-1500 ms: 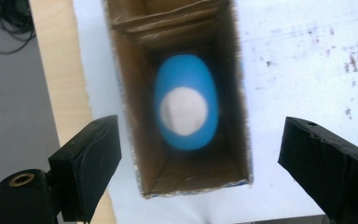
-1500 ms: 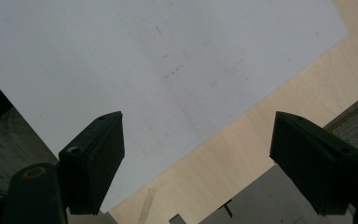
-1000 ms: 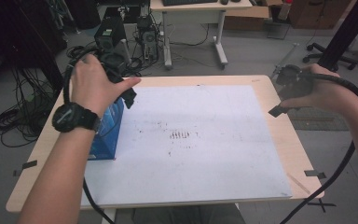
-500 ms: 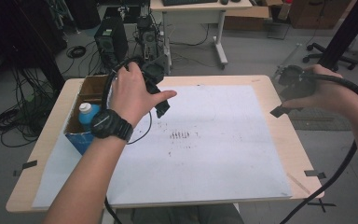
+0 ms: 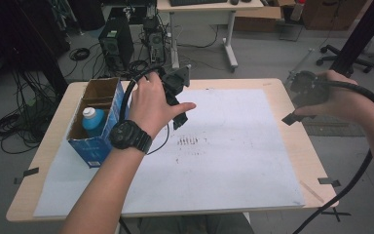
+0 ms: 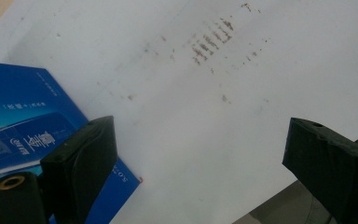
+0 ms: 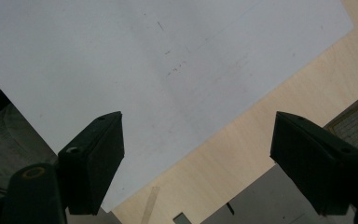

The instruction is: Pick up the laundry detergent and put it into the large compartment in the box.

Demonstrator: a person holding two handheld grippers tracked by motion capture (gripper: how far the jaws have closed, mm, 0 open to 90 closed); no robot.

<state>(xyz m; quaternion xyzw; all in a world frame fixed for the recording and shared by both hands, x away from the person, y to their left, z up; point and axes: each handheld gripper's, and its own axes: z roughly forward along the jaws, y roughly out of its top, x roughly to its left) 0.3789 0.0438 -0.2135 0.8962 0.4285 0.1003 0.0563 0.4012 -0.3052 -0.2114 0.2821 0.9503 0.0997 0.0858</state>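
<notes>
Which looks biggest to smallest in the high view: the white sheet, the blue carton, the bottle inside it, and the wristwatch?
1. White sheet, by far.
2. Blue carton.
3. Wristwatch and bottle: they look about alike, and the carton hides part of the bottle, so I won't rank them.

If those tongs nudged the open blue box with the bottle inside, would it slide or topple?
The blue cardboard box would probably slide: it sits flat on smooth white paper. The blue white-capped bottle inside likely weighs it down. A push at its open rim might tip or dent it.
</notes>
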